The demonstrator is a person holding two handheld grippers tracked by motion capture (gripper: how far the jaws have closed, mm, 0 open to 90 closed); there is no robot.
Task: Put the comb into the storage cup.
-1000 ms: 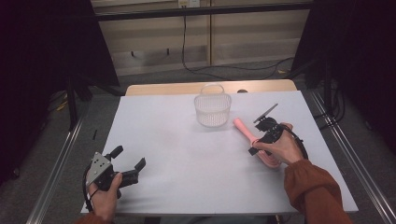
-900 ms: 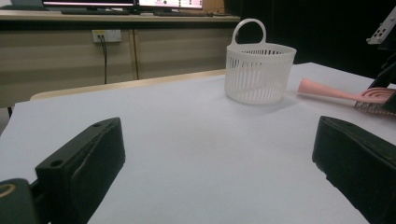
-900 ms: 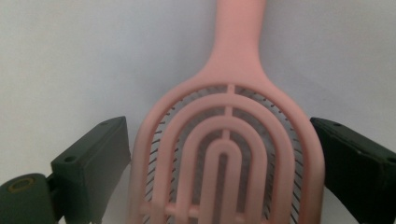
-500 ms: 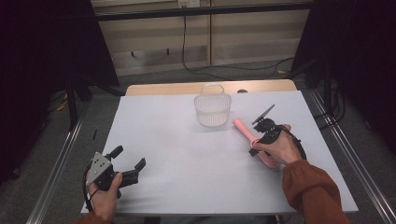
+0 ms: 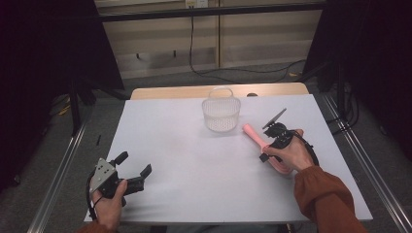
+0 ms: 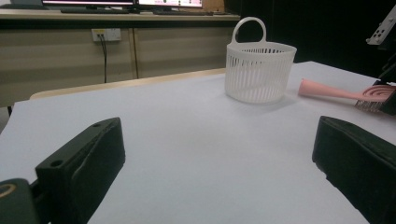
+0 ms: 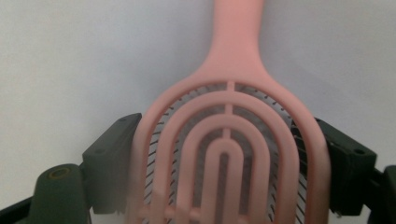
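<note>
High view: a pink hairbrush (image 5: pixel 262 143) lies flat on the white counter (image 5: pixel 194 160), right of the middle. Its long axis runs diagonally, with the handle end pointing up-left toward the white slatted basket (image 5: pixel 222 112) and the vented head pointing down-right under the person's right hand (image 5: pixel 291 155). The right gripper (image 5: pixel 270 148) sits over the head. Its jaws have just been closing, and in the right gripper view they press on both edges of the brush head (image 7: pixel 229 158), pinching it, with the handle running straight away from the camera. The basket stands upright just beyond the handle tip, near but apart. The left gripper (image 5: pixel 132 170) rests well apart at the counter's near left, its jaws spread with nothing between them.
</note>
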